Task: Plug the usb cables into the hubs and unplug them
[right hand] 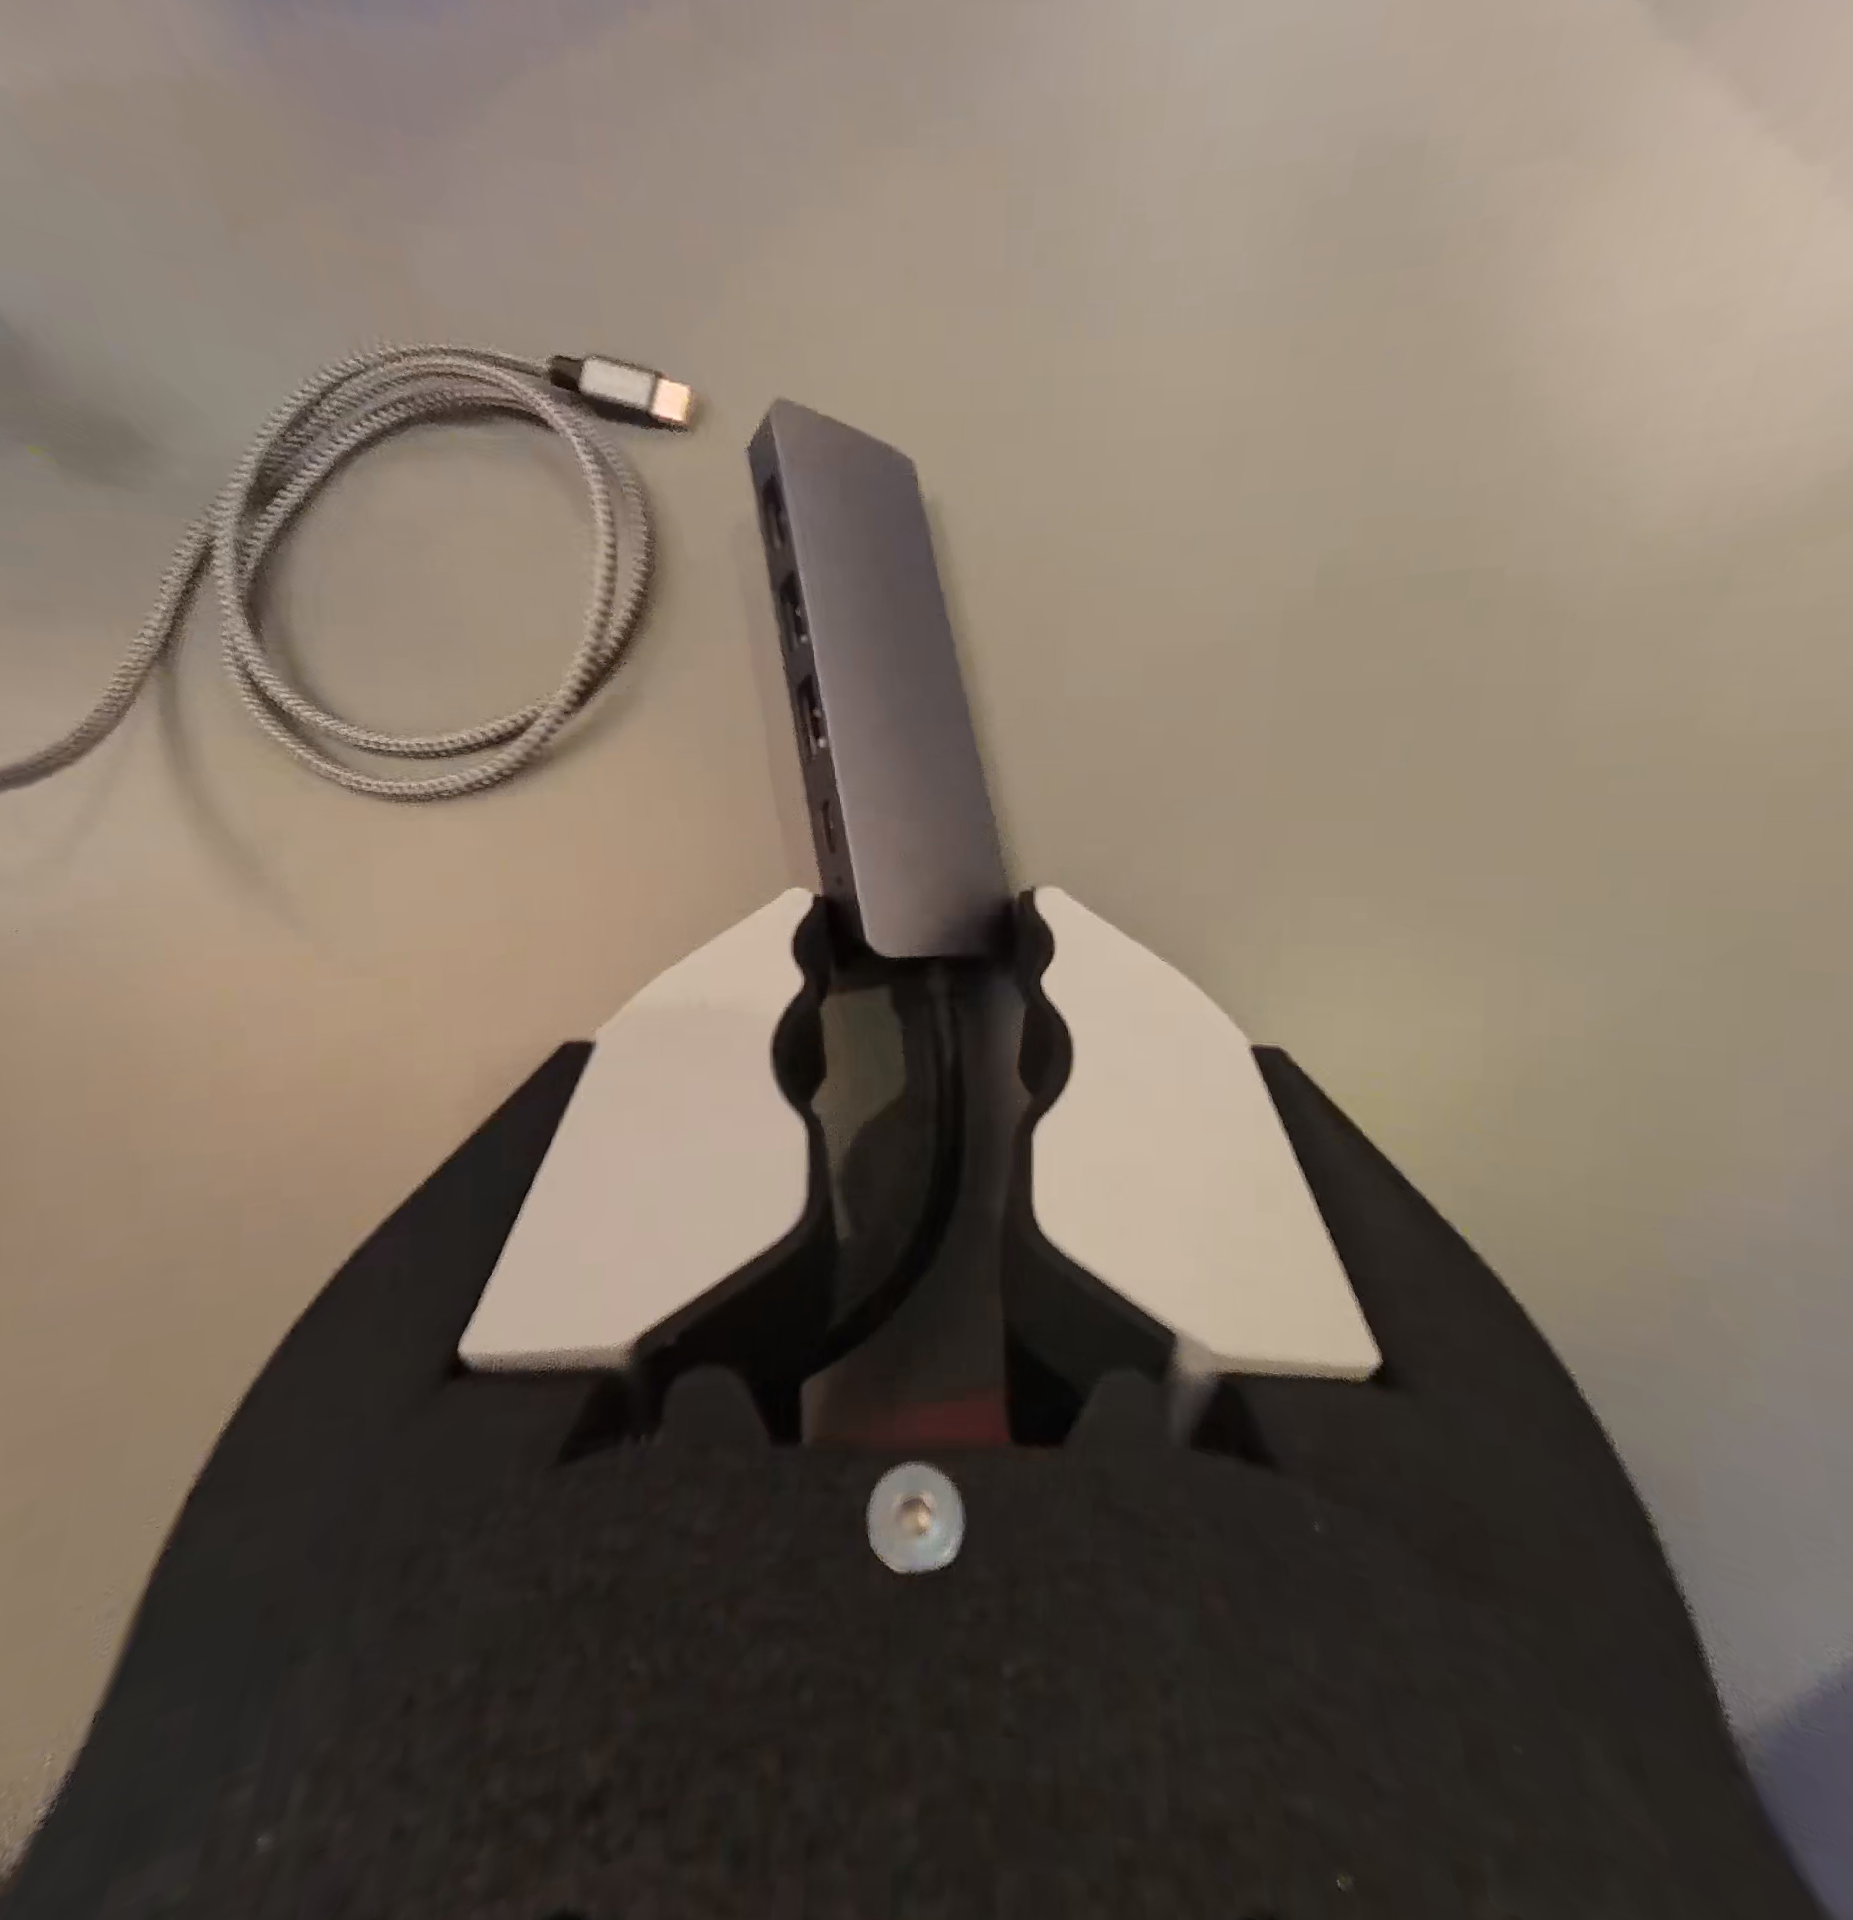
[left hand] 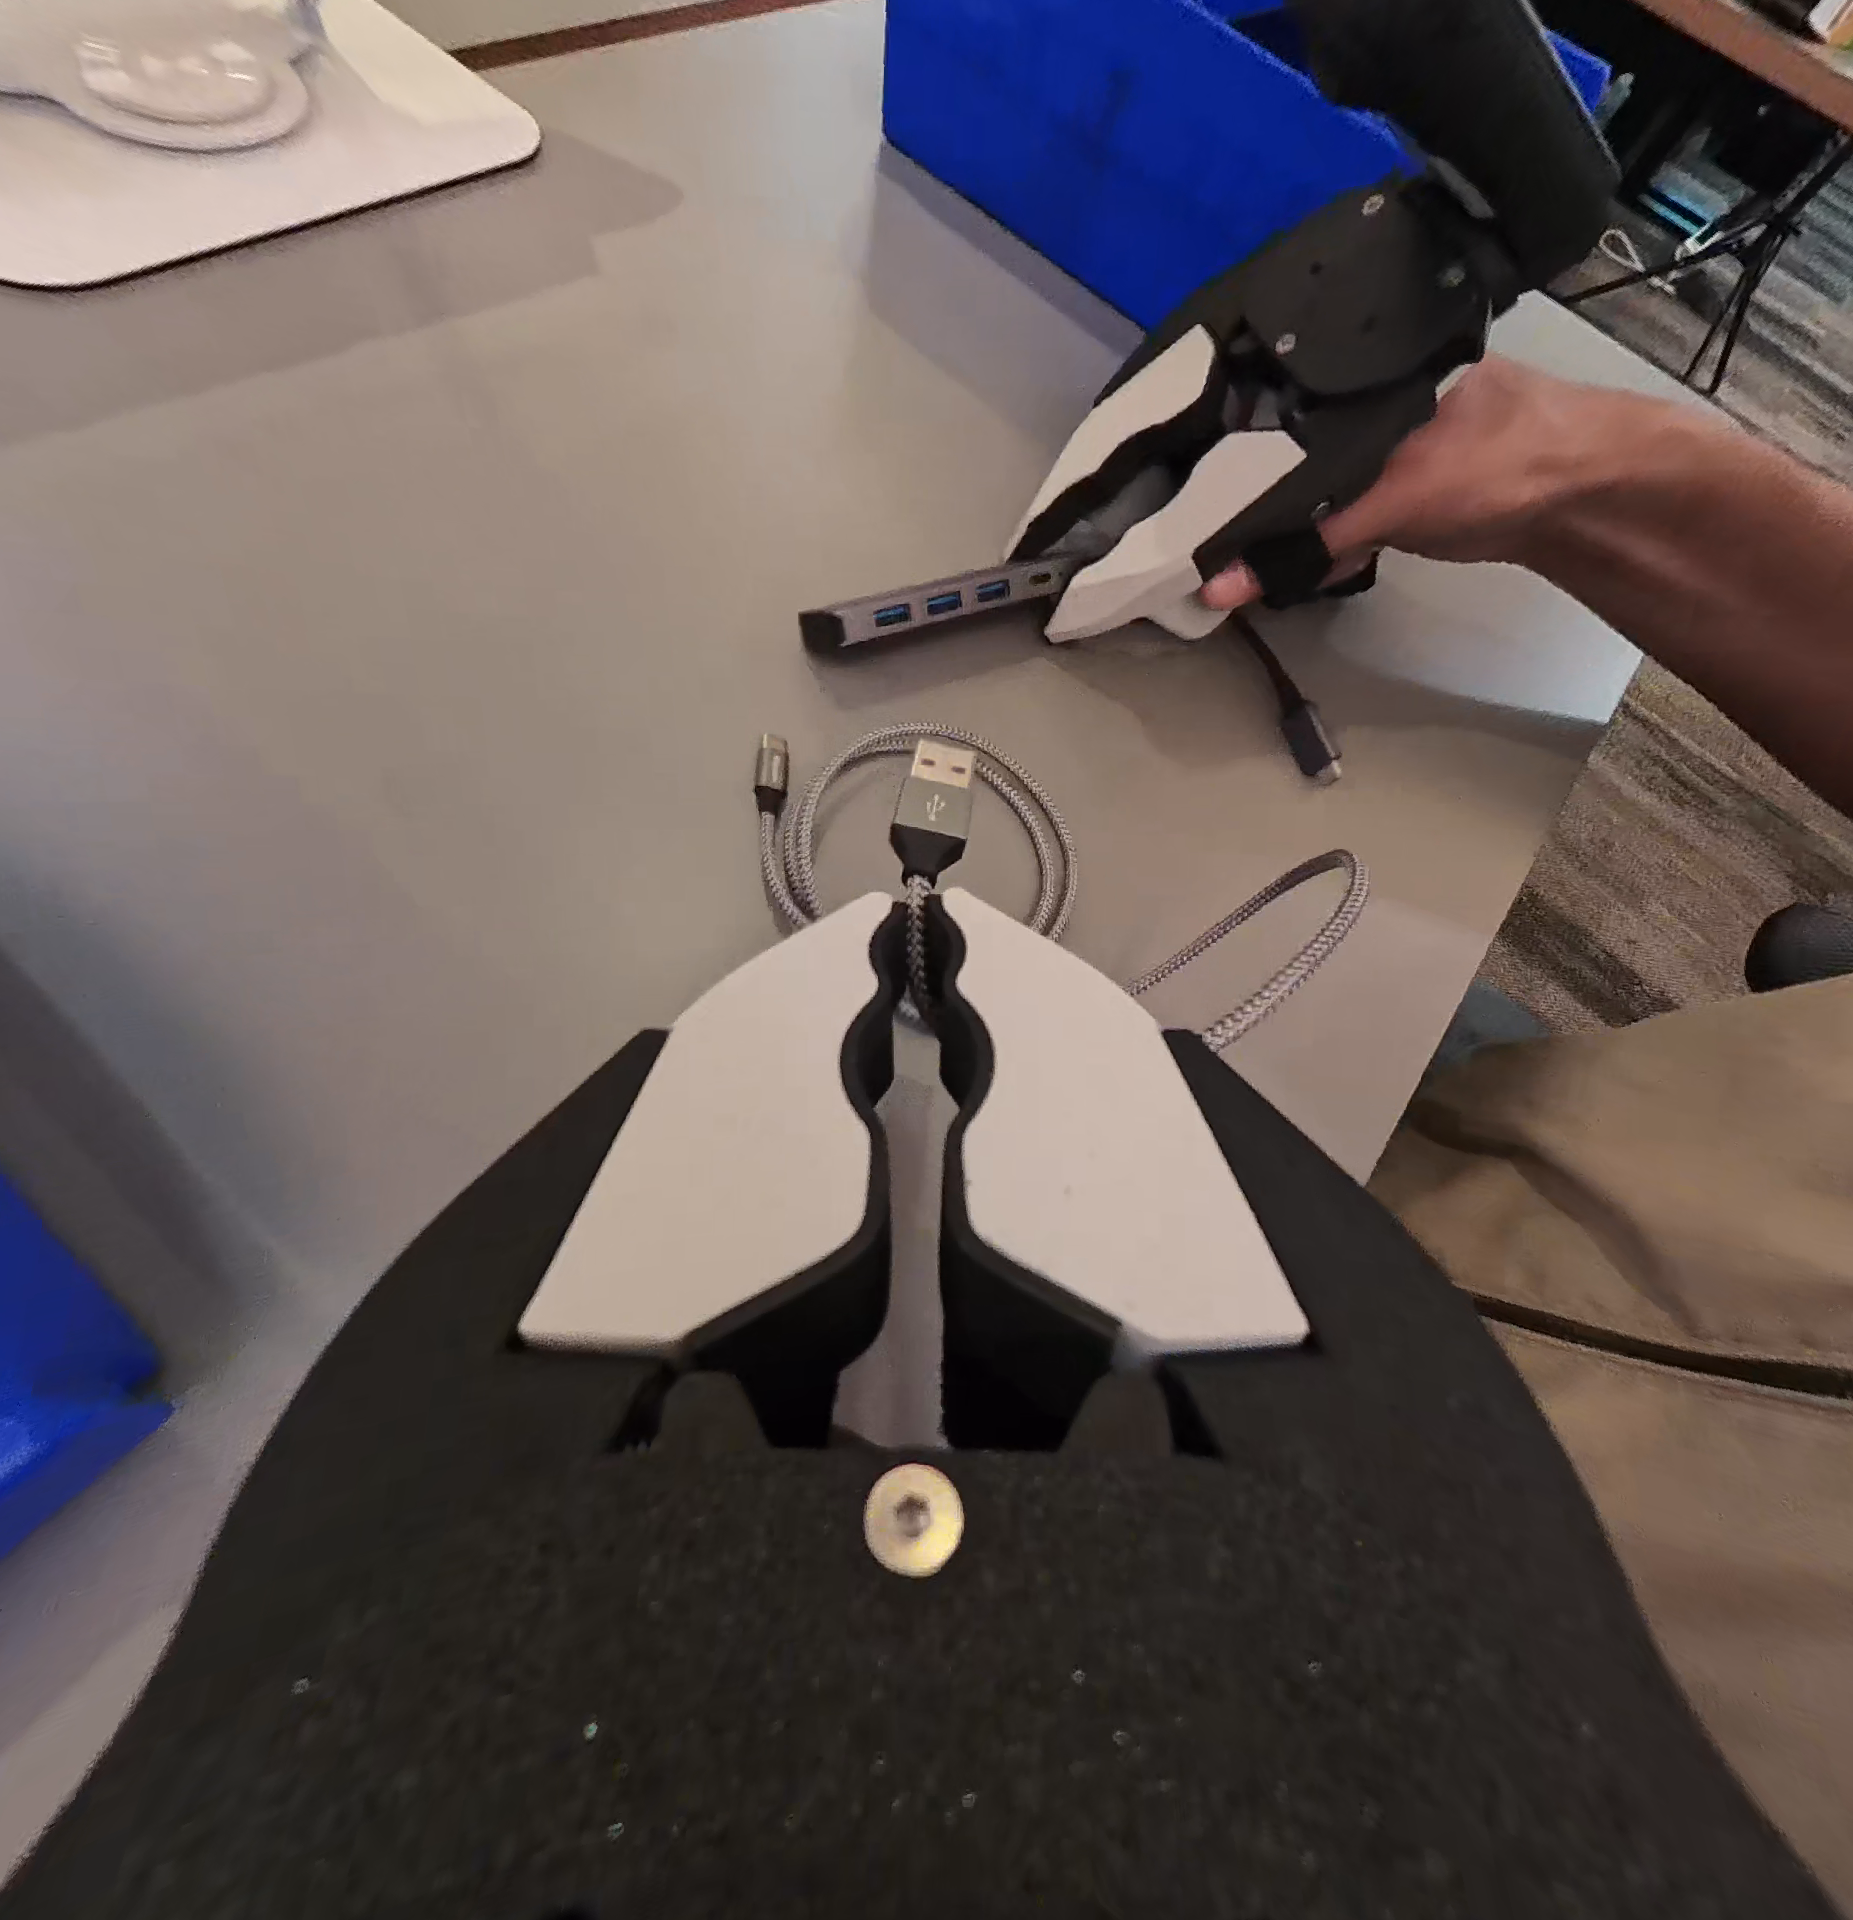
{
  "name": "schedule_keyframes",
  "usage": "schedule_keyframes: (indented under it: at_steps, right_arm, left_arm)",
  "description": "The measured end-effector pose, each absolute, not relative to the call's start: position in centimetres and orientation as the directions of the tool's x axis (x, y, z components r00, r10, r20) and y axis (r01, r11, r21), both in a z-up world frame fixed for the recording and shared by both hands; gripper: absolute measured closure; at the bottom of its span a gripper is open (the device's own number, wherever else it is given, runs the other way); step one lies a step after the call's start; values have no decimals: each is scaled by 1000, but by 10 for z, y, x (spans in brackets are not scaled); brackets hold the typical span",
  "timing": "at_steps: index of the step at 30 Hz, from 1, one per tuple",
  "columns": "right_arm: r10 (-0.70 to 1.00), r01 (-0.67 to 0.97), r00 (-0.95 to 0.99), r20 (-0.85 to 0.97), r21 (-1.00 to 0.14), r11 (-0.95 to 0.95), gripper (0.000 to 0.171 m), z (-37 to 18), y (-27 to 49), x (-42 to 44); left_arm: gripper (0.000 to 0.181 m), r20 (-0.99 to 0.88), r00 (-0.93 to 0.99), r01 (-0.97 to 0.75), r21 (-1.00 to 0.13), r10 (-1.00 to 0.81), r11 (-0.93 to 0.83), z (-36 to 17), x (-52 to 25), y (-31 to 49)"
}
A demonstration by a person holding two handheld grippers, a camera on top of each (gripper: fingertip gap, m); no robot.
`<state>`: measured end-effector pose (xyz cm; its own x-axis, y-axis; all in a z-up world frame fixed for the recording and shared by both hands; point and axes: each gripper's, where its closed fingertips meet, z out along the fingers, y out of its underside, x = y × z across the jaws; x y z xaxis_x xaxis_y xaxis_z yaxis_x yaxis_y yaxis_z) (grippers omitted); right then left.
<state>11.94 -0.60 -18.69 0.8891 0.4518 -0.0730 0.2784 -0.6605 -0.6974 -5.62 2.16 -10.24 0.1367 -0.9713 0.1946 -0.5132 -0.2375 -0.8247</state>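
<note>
The left gripper (left hand: 924,902) pinches a braided grey cable (left hand: 1015,821) just behind its metal USB plug (left hand: 936,798). The right gripper (right hand: 920,914) clamps one end of the slim, matte-grey hub (right hand: 880,665), which lies on the smooth grey table (left hand: 434,582) just beyond the plug, unconnected.

Cable (left hand: 1015,831) braided grey fabric, metal plug (left hand: 937,790); hub (right hand: 880,675) matt grey metal; table (left hand: 486,520) smooth matt grey; gripper fingers (left hand: 756,1122) matt white plastic.
</note>
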Motion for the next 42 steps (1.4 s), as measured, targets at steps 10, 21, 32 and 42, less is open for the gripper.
schedule_keyframes:
  at_steps: [10,21,32,42]
  right_arm:
    - [423,528,840,340,-691,-494,159,-165,2,124]
    - [536,622,764,359,-631,-464,158,-178,-6,107]
    - [374,2,838,-398,-683,-731,121,-164,-17,124]
    - [424,142,853,-303,-648,-748,131,-181,-12,111]
  left_arm:
    - [179,265,144,-575,-762,-954,-298,-122,-35,19]
    - [179,229,126,-594,-762,-965,-258,-121,-30,14]
    - [179,272,84,-584,-766,-959,-268,-117,-39,9]
    - [179,283,66,-577,-771,-957,-268,-112,-41,8]
